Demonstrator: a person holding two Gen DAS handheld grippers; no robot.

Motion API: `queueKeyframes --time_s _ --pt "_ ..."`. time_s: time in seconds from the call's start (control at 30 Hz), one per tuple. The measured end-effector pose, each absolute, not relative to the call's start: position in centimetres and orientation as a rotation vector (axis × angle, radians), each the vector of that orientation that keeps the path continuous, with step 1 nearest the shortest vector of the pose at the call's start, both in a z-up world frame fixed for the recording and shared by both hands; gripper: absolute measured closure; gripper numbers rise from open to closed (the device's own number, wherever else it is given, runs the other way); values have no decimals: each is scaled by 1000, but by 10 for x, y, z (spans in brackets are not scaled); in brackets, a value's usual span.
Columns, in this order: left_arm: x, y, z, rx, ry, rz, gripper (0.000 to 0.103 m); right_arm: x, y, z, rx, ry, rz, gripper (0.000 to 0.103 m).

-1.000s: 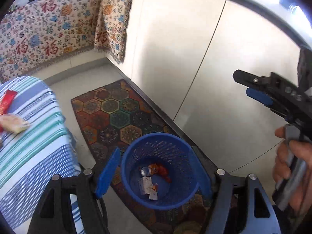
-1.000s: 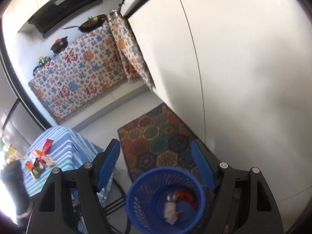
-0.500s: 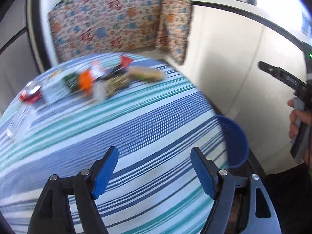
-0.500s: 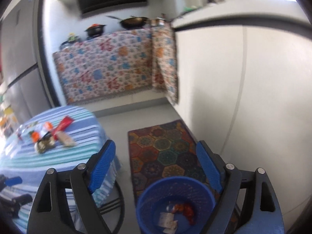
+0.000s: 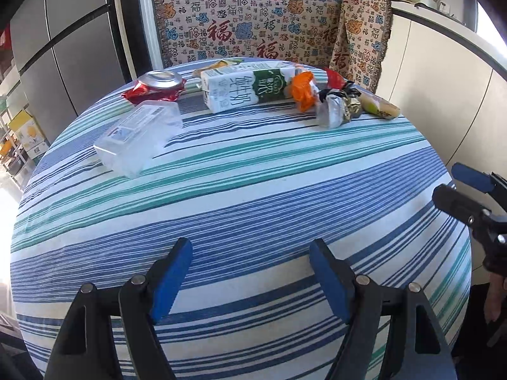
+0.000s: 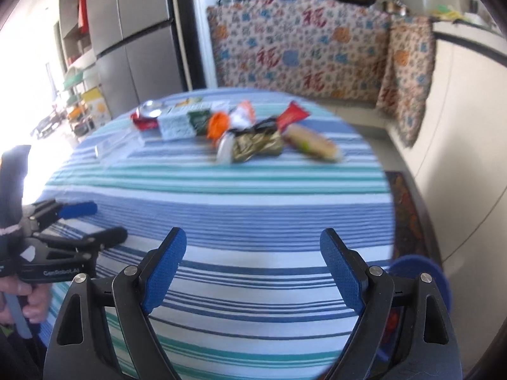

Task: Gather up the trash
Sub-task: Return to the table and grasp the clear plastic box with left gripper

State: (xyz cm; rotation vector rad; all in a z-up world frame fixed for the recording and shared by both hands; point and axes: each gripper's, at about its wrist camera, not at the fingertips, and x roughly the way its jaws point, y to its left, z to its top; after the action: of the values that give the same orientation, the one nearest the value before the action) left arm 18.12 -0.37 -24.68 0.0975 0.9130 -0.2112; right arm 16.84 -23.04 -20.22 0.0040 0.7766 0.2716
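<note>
A round counter (image 5: 253, 196) under a blue, teal and white striped cloth fills both views, and all the trash lies in a loose cluster on its far side, well apart from both grippers. The largest piece is a white and green milk carton (image 5: 247, 87) lying on its side; it is probably empty and light, with stiff flat faces, so a hold across its narrow body looks sound. Left of it, nearer the camera, sits a clear plastic box (image 5: 139, 137), which looks rigid but smooth and likely to slip, best taken across its short width. Behind that, a crushed can (image 5: 160, 79) rests on a red foil wrapper (image 5: 144, 95); the can is hard and light, the foil thin and likely to slide. To the carton's right lie a crumpled orange wrapper (image 5: 302, 90), a silver and gold wrapper (image 5: 336, 109) and a long tan packet (image 5: 380, 107), all soft and crushable, so a pinch on the bunched middle should do. A blue bin (image 6: 415, 269) shows just past the counter's near right edge. The left gripper (image 5: 250, 280) hangs over the bare near cloth with its jaws wide and nothing between them. The right gripper (image 6: 253, 272) is likewise spread wide and empty after just opening further.
</note>
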Motion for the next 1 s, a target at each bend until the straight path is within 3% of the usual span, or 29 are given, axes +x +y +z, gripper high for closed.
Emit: queueKeyframes --time_s 0.2,0.4,0.63,1.0 --pt "191 16 -247 96 917 -192 24 196 -191 -223 -42 862 272 16" --pt "206 37 -247 107 928 -202 15 208 -175 -231 -82 891 274 16" --pt "242 74 -249 115 970 -201 0 211 -172 -233 -93 907 277 6" --pt "302 110 -247 174 962 -301 0 211 -173 -233 -85 906 272 5"
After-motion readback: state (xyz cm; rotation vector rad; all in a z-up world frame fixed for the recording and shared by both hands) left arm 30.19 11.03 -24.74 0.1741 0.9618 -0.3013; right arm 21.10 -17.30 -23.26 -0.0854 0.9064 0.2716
